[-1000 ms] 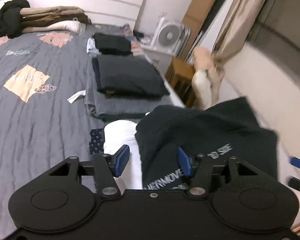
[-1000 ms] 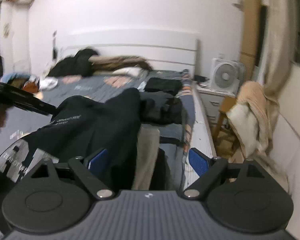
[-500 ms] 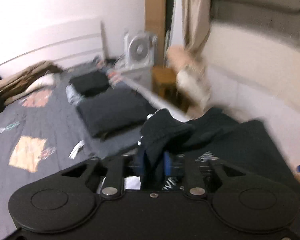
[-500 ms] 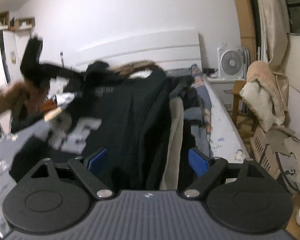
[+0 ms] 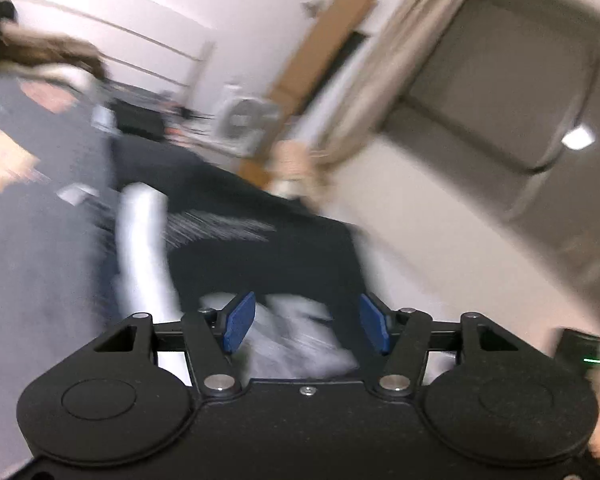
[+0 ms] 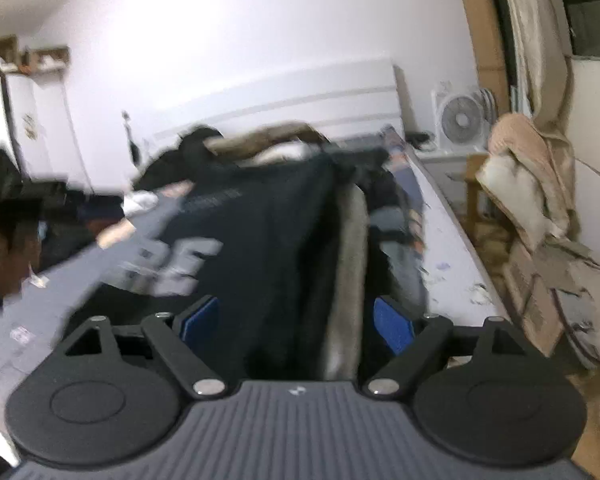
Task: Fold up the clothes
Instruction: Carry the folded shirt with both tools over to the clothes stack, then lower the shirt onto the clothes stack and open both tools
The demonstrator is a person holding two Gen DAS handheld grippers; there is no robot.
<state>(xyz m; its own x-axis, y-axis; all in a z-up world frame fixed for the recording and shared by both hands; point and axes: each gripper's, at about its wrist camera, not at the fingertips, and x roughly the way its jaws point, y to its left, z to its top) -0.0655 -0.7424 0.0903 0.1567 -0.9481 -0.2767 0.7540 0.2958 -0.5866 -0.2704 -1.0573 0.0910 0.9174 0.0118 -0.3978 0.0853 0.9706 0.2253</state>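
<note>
A black shirt [image 5: 268, 256] with white lettering lies spread in front of my left gripper [image 5: 307, 322]. The picture is blurred by motion. The blue pads stand apart and the jaws are opening, with pale blurred cloth and a black edge lying loosely between them. In the right wrist view the same black shirt [image 6: 268, 232] with its white print runs away from my right gripper [image 6: 296, 320] over the bed. That gripper is open wide; the shirt and a grey-beige fold [image 6: 348, 260] pass between its pads without being pinched.
The bed has a grey cover [image 5: 32, 248] with a white folded garment [image 5: 144, 240] and a dark folded stack [image 5: 140, 124] on it. More clothes are heaped by the headboard [image 6: 260, 140]. A fan [image 6: 460, 120] and a chair with beige clothing [image 6: 528, 176] stand to the right.
My left gripper was pinched on a bunch of black cloth half a second ago; now its pads are apart and it has swung right. The shirt hangs lower before the right gripper.
</note>
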